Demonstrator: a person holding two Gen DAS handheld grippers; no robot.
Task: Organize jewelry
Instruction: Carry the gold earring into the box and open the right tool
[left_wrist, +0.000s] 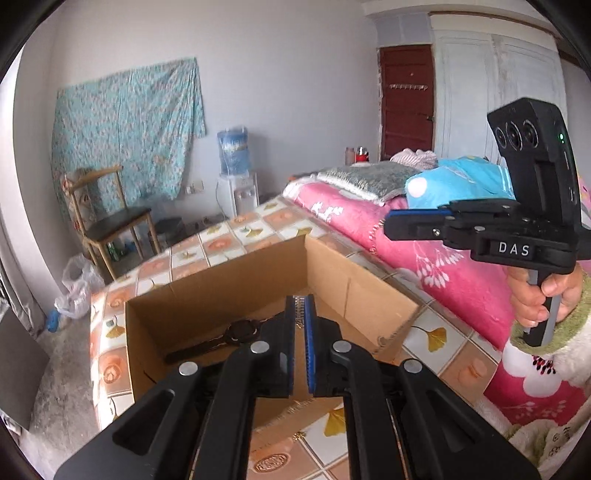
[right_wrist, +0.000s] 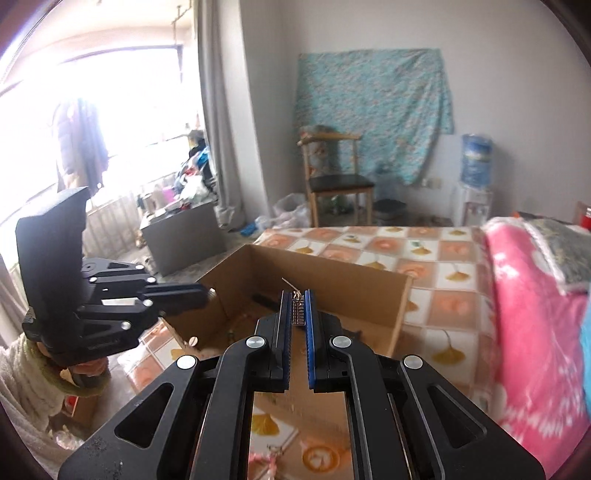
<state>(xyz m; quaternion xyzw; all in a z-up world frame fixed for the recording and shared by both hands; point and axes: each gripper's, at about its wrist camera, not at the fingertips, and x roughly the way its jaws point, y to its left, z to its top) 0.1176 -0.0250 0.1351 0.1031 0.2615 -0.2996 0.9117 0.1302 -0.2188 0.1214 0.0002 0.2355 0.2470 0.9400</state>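
Note:
An open cardboard box (left_wrist: 325, 266) stands on the tile-patterned bed sheet (left_wrist: 229, 236), with a dark wristwatch (left_wrist: 240, 330) lying on its floor. My left gripper (left_wrist: 300, 301) hovers over the box's near side, shut on a small silvery jewelry piece (left_wrist: 299, 314) pinched between its blue pads. Above the same box (right_wrist: 332, 280), my right gripper (right_wrist: 296, 295) is shut on a silvery linked earring-like piece (right_wrist: 297, 314) with a thin hook sticking up. Each gripper shows in the other's view: the right gripper (left_wrist: 388, 223) raised at right, the left gripper (right_wrist: 207, 295) at left.
A folded pink blanket (left_wrist: 436, 266) and pillows lie along the bed to the right of the box. A wooden chair (right_wrist: 332, 177), a water dispenser (right_wrist: 474, 184) and a grey box (right_wrist: 181, 236) stand on the floor beyond the bed.

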